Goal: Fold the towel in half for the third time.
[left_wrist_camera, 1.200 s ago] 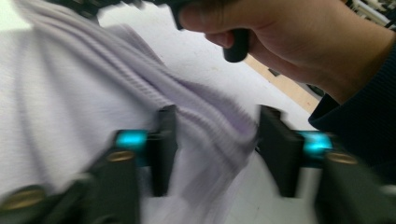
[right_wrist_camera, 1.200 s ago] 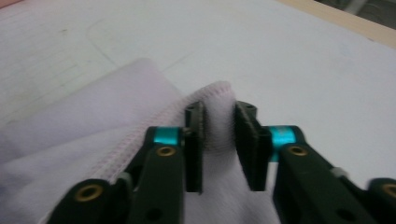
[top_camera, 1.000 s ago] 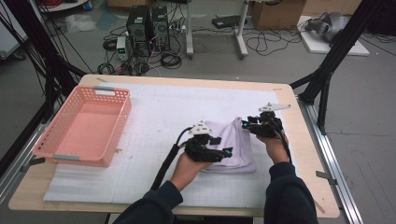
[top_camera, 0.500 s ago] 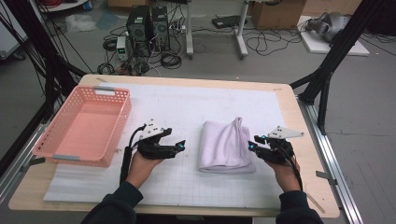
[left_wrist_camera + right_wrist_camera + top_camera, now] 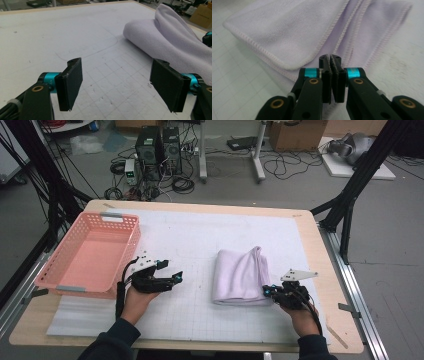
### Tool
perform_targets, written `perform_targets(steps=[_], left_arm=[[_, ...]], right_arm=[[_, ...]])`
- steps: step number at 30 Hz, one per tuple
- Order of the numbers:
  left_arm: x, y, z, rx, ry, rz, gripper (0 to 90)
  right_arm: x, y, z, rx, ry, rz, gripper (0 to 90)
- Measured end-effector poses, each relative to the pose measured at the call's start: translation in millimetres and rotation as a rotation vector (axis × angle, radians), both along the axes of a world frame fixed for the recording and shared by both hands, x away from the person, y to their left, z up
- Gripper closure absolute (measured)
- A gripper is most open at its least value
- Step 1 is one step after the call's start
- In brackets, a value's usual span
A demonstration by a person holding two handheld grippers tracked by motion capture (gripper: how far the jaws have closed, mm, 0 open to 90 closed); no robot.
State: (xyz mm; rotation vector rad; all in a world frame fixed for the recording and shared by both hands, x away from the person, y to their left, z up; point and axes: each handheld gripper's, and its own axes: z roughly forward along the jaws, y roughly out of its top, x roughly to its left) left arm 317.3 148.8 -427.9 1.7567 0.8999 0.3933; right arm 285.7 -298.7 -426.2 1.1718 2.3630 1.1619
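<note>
A folded lilac towel lies flat on the white gridded mat, right of centre. My left gripper is held low over the mat between the basket and the towel, well clear of the towel. Its jaws have just been opening and now stand wide apart with nothing between them, and the towel lies ahead on the right. My right gripper sits at the towel's near right corner. Its jaws have just closed, and the pads meet at the hemmed edge with no cloth visibly between them.
A pink plastic basket with nothing in it stands on the table's left side, close to my left hand. The mat runs on past the towel to the wooden table edge. Cables, computer cases and stand legs are on the floor beyond the table.
Both hands have left the top of the towel. The left gripper has swung left toward the basket with its jaws wider. The right has drawn back to the towel's near right corner and shut.
</note>
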Motion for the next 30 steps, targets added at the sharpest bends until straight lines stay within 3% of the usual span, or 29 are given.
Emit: perform_targets(steps=[2,5,6,7,8,12,14,18,20,22,26,30], left_arm=[[-0.1,3.1,-0.5,-0.006,0.003,0.010,26.9],[-0.6,5.9,-1.8,-0.008,0.005,0.016,27.0],[-0.8,6.0,-2.4,-0.009,0.006,0.016,27.0],[-1.0,6.0,-2.9,-0.009,0.008,0.014,27.0],[-1.2,5.7,-3.5,-0.007,0.006,0.015,27.0],[-2.5,6.7,-3.4,-0.007,0.005,0.015,27.1],[-2.3,7.1,-3.8,-0.006,0.011,0.017,27.1],[-3.4,7.0,-4.3,-0.006,0.011,0.019,27.1],[-3.6,7.5,-5.3,-0.006,0.011,0.016,27.3],[-3.1,8.0,-6.5,-0.006,0.019,0.020,27.3],[-2.6,8.8,-6.8,-0.009,0.022,0.027,27.3],[-2.8,9.2,-6.6,-0.008,0.022,0.028,27.3]], right_arm=[[-5.2,-4.9,4.8,0.010,0.010,-0.037,88.5],[-14.3,-9.1,8.3,-0.026,0.045,-0.078,88.4],[-16.0,-9.9,6.7,-0.029,0.072,-0.078,86.6],[-17.1,-10.3,4.3,-0.030,0.082,-0.078,78.5],[-18.3,-10.5,2.9,-0.036,0.066,-0.100,70.7],[-20.0,-12.4,14.4,0.049,-0.026,-0.112,69.4],[-18.0,-7.1,18.2,0.098,-0.040,-0.094,69.3],[-5.9,12.6,3.7,0.044,0.042,-0.088,61.7],[-2.1,16.1,-3.7,0.054,0.070,-0.083,67.7],[-3.5,16.8,-1.0,0.039,0.050,-0.059,87.5],[-12.9,9.2,10.6,0.043,-0.016,-0.067,88.5],[-20.5,-3.9,18.7,0.025,-0.030,-0.105,88.7]])
